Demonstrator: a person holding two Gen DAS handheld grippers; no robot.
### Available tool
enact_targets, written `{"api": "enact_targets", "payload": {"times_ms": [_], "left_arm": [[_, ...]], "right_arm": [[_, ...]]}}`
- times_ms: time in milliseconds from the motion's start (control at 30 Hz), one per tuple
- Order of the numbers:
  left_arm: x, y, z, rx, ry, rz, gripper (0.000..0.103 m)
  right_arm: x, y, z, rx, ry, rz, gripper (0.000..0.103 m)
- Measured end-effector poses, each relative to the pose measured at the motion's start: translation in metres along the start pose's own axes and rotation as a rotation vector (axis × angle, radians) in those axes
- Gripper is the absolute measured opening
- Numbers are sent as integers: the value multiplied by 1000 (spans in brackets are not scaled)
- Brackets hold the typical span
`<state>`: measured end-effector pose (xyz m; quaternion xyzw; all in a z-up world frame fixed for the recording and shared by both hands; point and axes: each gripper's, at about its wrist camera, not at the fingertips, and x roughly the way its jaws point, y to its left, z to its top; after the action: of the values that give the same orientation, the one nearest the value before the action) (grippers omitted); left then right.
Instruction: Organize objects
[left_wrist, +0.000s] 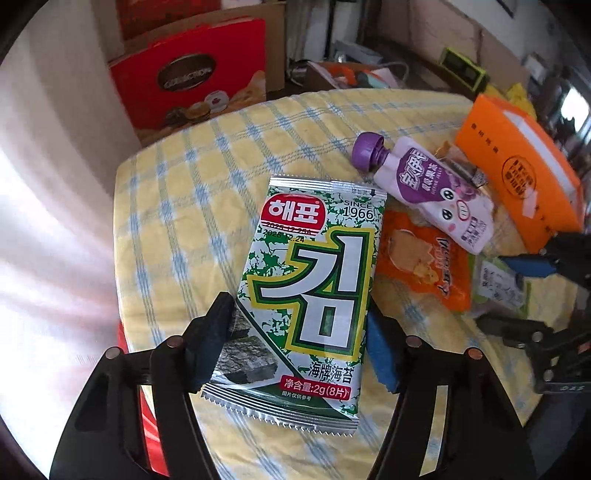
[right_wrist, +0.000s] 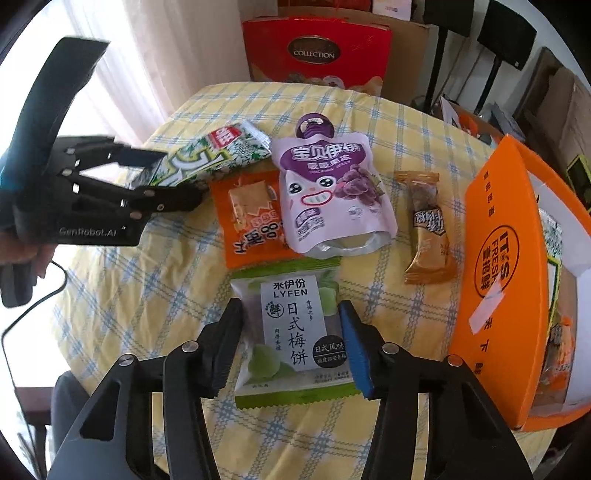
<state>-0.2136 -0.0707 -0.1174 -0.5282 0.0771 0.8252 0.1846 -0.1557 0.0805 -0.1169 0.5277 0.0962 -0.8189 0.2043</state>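
Observation:
A green and white seaweed packet lies lengthwise between the fingers of my left gripper, and both pads press on its long edges. The right wrist view shows the seaweed packet bent in the left gripper at the table's left. My right gripper is shut on a pale green plum-cake packet, one pad on each side. In the left wrist view the right gripper and that plum-cake packet sit at the far right.
On the yellow checked tablecloth lie a purple spouted jelly pouch, an orange snack packet and a brown candy wrapper. An open orange box stands at the right. A red gift box stands behind the table.

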Motion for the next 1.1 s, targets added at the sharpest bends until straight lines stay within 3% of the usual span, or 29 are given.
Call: {"api": "enact_targets", "payload": {"times_ms": [200,533,700,767,833,1100], "left_arm": [[-15,-3,-29,-181,14,19,64],[-18,-18,-29,-170,0,100,75],[-6,-17,-26,-184,23,115,79],[-5,-15,-27,-199,9,108,77],[-8,-12,-29,-221,-10,100,67],[-34,-5,-38,-299,-85,63,62]], "right_arm": [[-4,4,-7,1,-1,32,53],[-5,11,-15,-8,7,32,64],[-2,19,-16,-49,8,-14,63],[-2,21,-16,-55,4,-28,57],[-4,19,-15,-47,-4,-20,51],[-18,13,-14,-8,-41,16,48]]}}
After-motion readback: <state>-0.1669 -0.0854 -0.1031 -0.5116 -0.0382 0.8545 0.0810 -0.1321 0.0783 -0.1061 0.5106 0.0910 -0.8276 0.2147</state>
